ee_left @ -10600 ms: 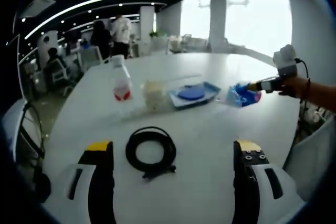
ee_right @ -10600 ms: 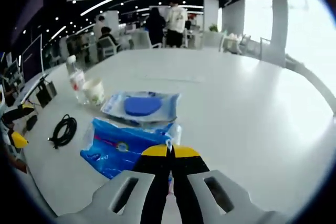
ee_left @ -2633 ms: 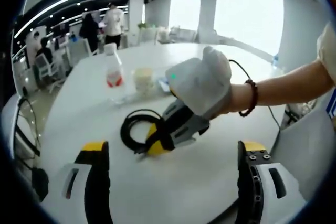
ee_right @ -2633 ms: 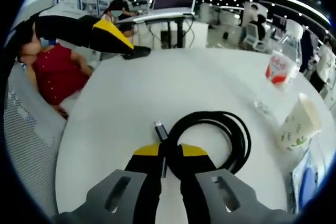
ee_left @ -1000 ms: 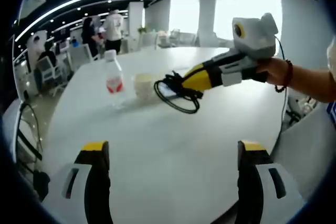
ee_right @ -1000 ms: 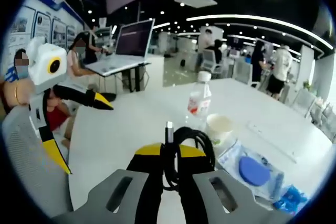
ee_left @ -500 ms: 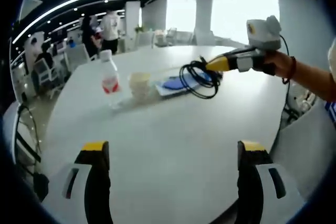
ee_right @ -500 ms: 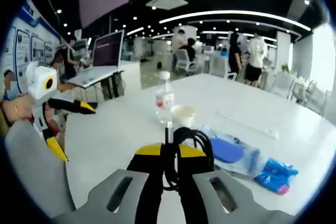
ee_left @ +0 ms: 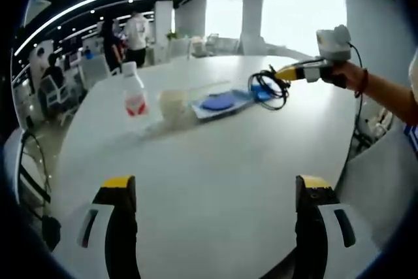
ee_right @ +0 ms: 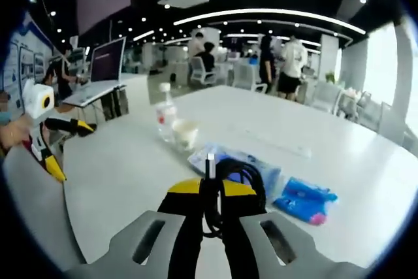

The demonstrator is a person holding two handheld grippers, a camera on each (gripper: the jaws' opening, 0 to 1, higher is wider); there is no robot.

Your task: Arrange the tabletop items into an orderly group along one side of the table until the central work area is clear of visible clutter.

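My right gripper is shut on a coiled black cable and holds it in the air above the white table. Below it lie a clear packet with a blue disc and a blue bag. A water bottle and a paper cup stand just beyond. In the left gripper view the same row reads bottle, cup, packet, with the cable hanging from the right gripper at its right end. My left gripper stands open, low over the near table edge.
The left gripper appears at the left of the right gripper view, off the table's edge. People and office chairs are in the background, and a laptop sits on a separate desk. A wide bare stretch of table lies in front of the left gripper.
The right gripper has carried the cable from beside the cup across to the far end of the row, over the packet and blue bag. The left gripper has stayed put.
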